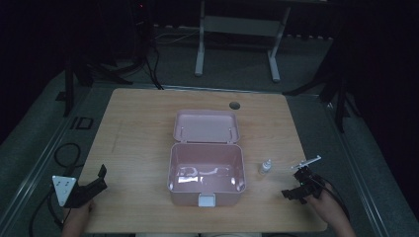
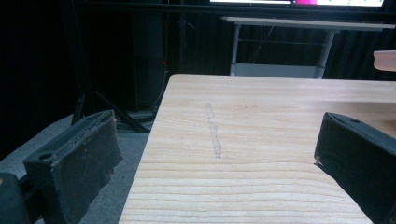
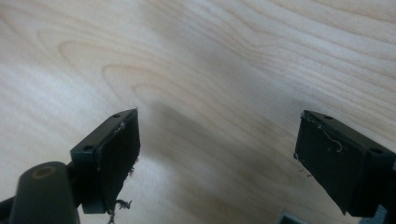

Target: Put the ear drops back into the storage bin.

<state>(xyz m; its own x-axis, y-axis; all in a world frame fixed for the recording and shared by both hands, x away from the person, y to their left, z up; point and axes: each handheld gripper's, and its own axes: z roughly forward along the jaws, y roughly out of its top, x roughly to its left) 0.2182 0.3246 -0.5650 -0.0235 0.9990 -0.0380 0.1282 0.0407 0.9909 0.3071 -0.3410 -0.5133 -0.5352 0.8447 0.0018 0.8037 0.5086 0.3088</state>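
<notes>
A pink plastic box sits open at the middle of the wooden table, its lid laid back behind it and a white latch at its front. A small white dropper bottle stands upright just right of the box. My left gripper hovers at the table's front left corner, open, with bare wood between its jaws. My right gripper is at the front right, pointed down at the tabletop, open with nothing between its jaws.
A round cable hole lies near the table's far edge. Beyond the table stand a white desk frame and dark stands. The pink lid's edge pokes in at the right of the left gripper view.
</notes>
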